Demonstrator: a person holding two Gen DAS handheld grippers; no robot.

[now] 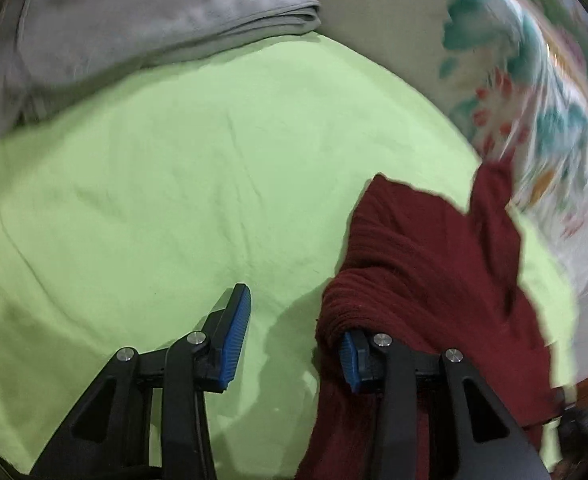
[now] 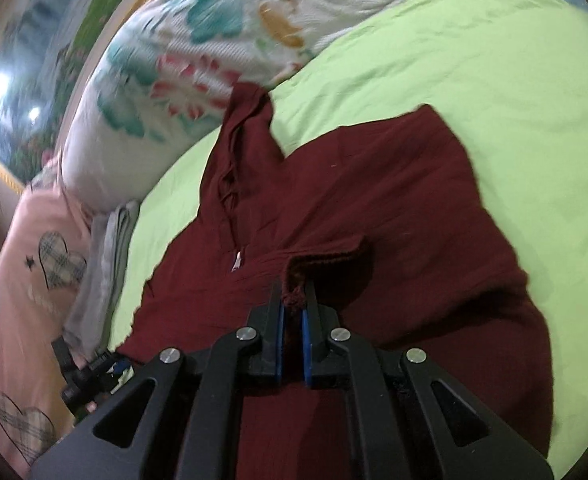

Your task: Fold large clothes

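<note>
**On green sheet: sweater pinched**

Right gripper (image 2: pixel 293 300) clamps a ribbed edge of the maroon sweater (image 2: pixel 374 216), which lies spread on the green sheet (image 2: pixel 494 60). Left gripper (image 1: pixel 294 332) gapes wide, sweater draped over one finger; folded grey cloth (image 1: pixel 133 32) lies beyond.

Ribbed maroon knit garment (image 2: pixel 374 208), matt green sheet (image 1: pixel 173 180)

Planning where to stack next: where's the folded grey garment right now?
In the left wrist view the grey garment lies folded at the upper left on the green sheet, beside the floral pillow, apart from the maroon sweater.
</note>
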